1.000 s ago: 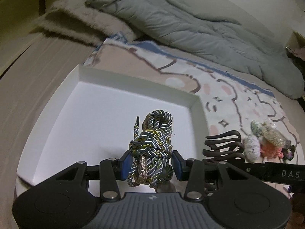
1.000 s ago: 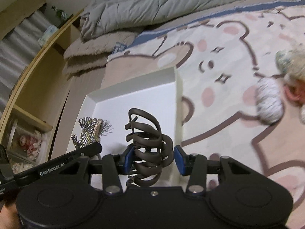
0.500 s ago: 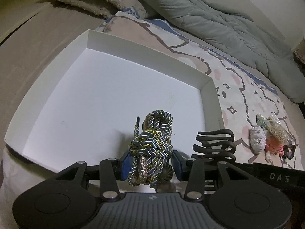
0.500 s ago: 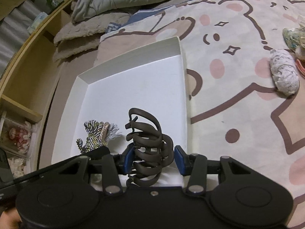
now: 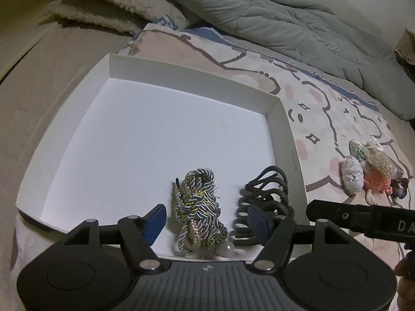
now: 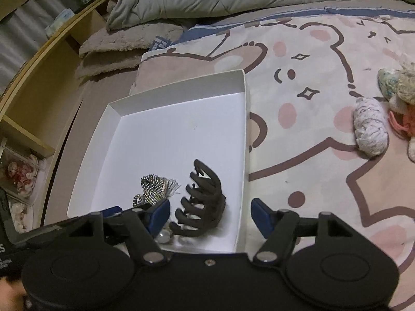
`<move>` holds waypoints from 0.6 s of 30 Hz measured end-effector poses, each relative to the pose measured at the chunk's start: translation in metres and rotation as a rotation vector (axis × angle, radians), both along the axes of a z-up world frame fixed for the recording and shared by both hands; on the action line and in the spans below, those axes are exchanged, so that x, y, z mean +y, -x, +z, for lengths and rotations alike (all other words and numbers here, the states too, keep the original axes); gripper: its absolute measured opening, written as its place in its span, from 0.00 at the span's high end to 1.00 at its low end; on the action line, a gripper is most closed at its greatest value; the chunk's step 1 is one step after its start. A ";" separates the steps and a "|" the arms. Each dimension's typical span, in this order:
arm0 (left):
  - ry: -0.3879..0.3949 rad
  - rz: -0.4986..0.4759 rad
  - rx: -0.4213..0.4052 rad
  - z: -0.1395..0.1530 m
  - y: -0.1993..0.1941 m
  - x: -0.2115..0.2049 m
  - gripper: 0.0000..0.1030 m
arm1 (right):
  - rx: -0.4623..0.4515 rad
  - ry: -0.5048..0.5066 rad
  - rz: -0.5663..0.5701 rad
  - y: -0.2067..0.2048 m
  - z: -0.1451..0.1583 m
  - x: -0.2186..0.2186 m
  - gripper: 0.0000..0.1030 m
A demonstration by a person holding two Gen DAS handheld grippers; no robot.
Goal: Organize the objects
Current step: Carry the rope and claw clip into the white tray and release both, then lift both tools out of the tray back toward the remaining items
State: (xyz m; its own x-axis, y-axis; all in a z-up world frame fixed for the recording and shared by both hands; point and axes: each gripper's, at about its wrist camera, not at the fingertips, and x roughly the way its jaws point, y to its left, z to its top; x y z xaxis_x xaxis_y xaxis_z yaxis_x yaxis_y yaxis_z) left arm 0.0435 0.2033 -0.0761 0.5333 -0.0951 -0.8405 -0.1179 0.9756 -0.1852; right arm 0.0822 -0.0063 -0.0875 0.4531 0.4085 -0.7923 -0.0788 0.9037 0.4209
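Both jaws are opening, and this is the release step. The left gripper (image 5: 205, 220) has the braided cord bundle (image 5: 198, 207) lying loose between its pads, on the floor of the white tray (image 5: 181, 76). The right gripper (image 6: 210, 213) stands over the dark hair claw (image 6: 201, 202), which rests at 3 o'clock of the cord. I judge next comes the pile of hair ties (image 6: 389, 108) on the blanket (image 6: 311, 155), at 2 o'clock from the tray.

"DA" on right hand-held gripper (image 5: 360, 220) body
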 end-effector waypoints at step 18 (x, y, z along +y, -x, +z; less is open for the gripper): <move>-0.054 0.031 -0.018 0.022 0.014 0.001 0.24 | -0.060 0.006 0.027 0.006 0.013 -0.019 0.30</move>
